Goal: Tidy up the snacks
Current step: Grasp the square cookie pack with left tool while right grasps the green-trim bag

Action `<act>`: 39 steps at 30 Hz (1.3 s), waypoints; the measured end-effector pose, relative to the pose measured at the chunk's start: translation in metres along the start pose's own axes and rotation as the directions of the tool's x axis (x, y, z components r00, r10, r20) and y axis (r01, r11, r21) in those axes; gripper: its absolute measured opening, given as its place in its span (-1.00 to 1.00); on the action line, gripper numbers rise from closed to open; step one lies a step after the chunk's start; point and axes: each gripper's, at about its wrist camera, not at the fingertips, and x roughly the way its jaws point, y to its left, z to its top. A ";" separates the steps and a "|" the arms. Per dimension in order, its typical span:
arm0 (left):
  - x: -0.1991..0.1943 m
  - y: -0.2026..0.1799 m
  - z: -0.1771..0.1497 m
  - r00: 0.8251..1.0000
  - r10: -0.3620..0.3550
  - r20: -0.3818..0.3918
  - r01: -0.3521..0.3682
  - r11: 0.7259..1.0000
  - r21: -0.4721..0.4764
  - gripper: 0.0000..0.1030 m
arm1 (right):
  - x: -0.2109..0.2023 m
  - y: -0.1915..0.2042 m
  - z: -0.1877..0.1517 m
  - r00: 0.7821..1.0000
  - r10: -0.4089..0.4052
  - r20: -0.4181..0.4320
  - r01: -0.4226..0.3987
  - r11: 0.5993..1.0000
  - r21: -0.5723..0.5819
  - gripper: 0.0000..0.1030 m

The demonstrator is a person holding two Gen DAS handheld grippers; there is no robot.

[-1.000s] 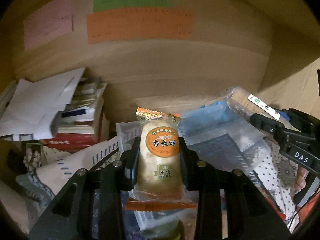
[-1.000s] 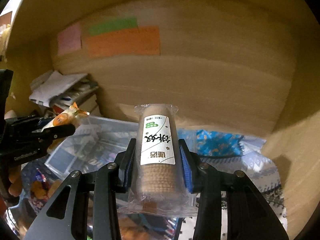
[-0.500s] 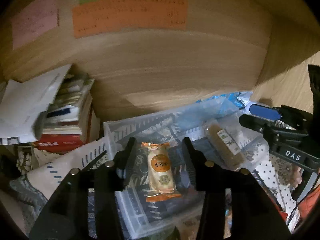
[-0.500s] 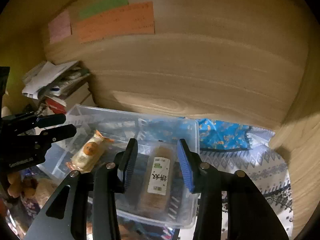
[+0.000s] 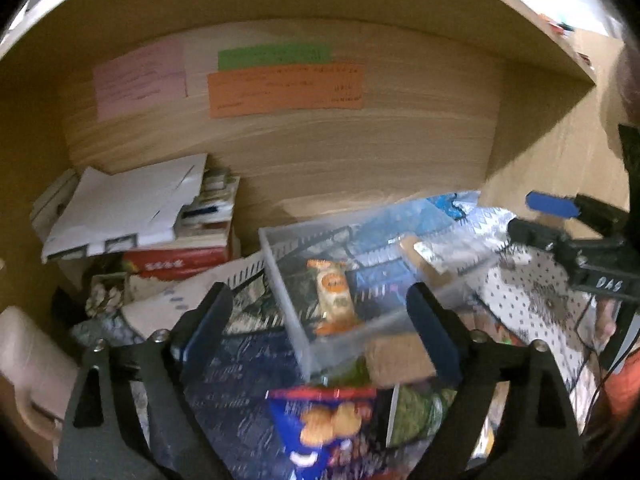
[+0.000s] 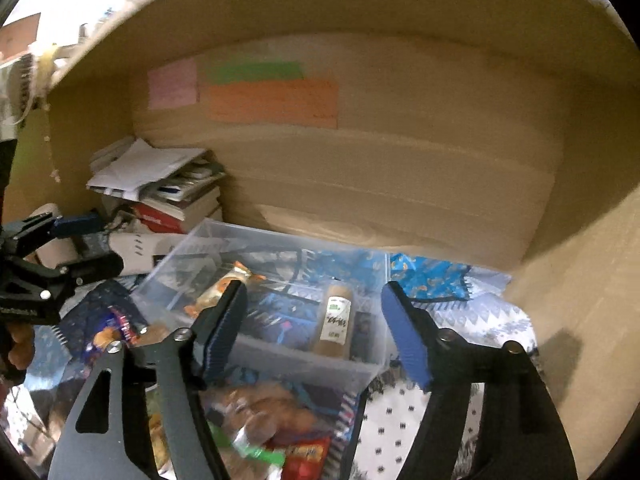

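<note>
Two snacks lie in the clear bin (image 6: 256,354); left gripper (image 5: 320,312) and right gripper (image 6: 312,316), both empty, are opening wide and could snag its near wall.

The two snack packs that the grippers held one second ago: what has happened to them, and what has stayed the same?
Both were let go into the clear bin. The orange-label rice cake left the left gripper, the brown biscuit roll the right gripper. Both grippers' jaws are opening, holding nothing, and have drawn back from the bin. The book stack and the coloured notes stayed put.
</note>
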 end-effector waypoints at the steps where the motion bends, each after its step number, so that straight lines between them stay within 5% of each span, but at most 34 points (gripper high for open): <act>1: -0.004 0.000 -0.005 1.000 0.002 -0.003 -0.002 1.000 0.006 0.79 | -0.007 0.004 -0.004 1.000 0.002 0.009 -0.002 1.000 0.000 0.37; 9: -0.030 -0.006 -0.059 0.996 0.015 -0.088 -0.012 0.999 0.032 0.86 | -0.032 0.025 -0.041 0.999 0.032 -0.006 -0.032 0.999 0.039 0.52; 23: -0.062 -0.032 -0.146 0.983 0.045 -0.177 -0.062 0.994 -0.093 0.89 | -0.045 0.039 -0.099 0.996 0.051 -0.071 -0.047 0.997 0.065 0.53; 27: -0.061 -0.036 -0.163 0.978 0.054 -0.202 -0.079 0.990 -0.117 0.95 | -0.049 0.039 -0.108 0.996 0.064 -0.058 -0.060 0.995 0.075 0.73; 33: -0.056 -0.037 -0.177 0.970 0.089 -0.226 -0.117 0.987 -0.114 0.95 | -0.041 0.038 -0.112 0.994 0.078 -0.074 -0.071 0.993 0.095 0.74; 39: -0.057 -0.024 -0.189 0.977 0.043 -0.211 -0.093 0.968 -0.232 0.93 | -0.026 0.036 -0.114 0.990 0.095 -0.105 -0.082 0.989 0.124 0.74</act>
